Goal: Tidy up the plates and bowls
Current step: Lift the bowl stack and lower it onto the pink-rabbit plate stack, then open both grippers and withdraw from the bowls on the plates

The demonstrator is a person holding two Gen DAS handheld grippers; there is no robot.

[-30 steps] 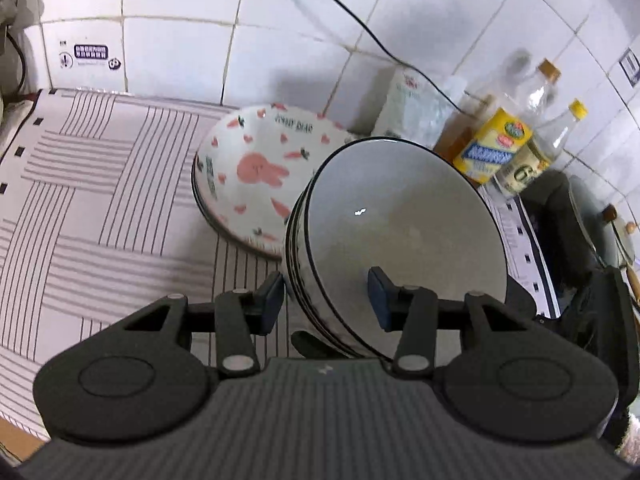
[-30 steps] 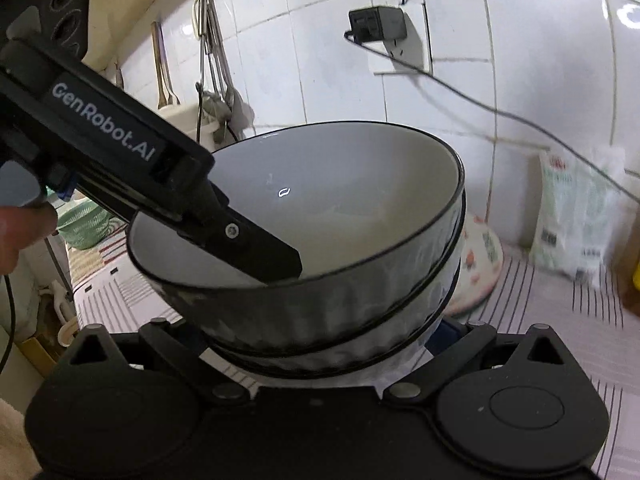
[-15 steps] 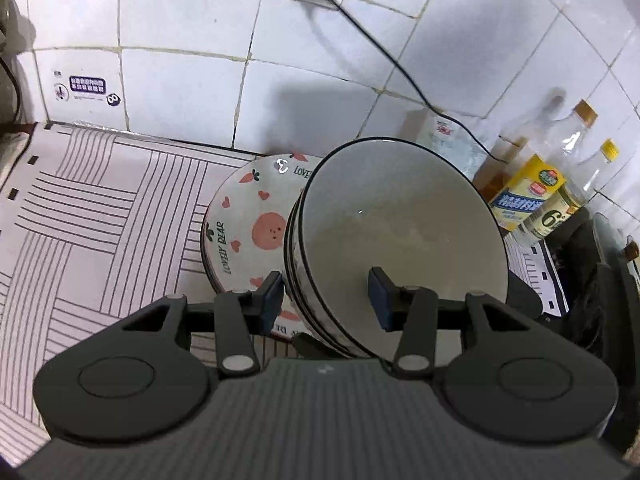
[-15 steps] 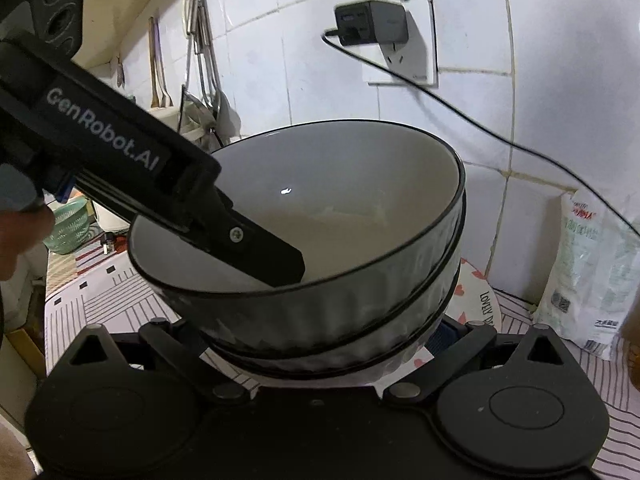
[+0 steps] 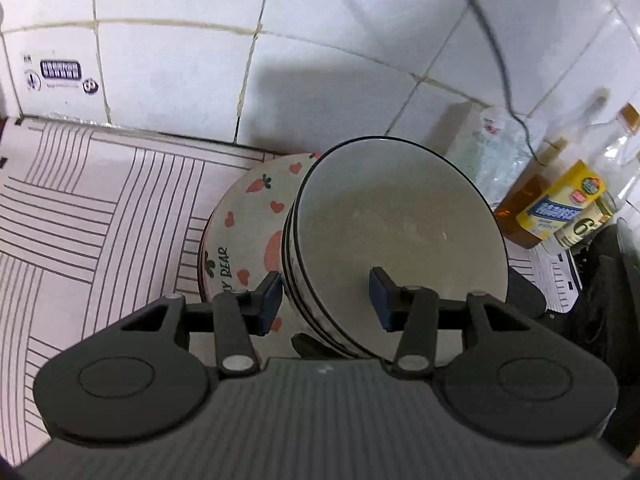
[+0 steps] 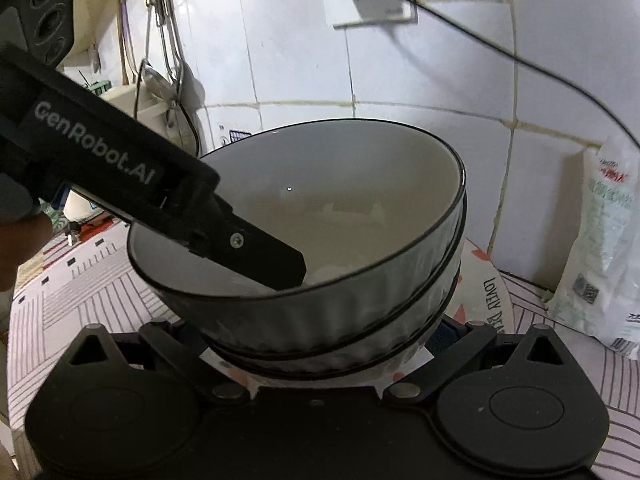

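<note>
The stack of grey bowls [image 5: 396,236] is held off the counter, tilted, its black-rimmed wall lying between the fingers of the left gripper [image 5: 326,300]: one pad sits against the ribbed outside, the other inside the top bowl, so the jaws are closed on the stack's wall. Seen from the right wrist, the same stack [image 6: 320,280] fills the space between the fingers of the right gripper [image 6: 320,344], whose blue pads press against the lowest bowl's sides; these jaws too grip the stack. The top bowl is empty apart from the left gripper's finger [image 6: 256,252] reaching in over its rim.

Beyond the fingertips and below the stack lies a patterned plate [image 5: 244,240] with pink hearts, carrots and lettering, resting on the striped counter mat [image 5: 88,208]. Farther out stands the white tiled wall [image 5: 172,68]. To the right of the fingers are oil bottles [image 5: 560,204] and a plastic bag [image 6: 600,248].
</note>
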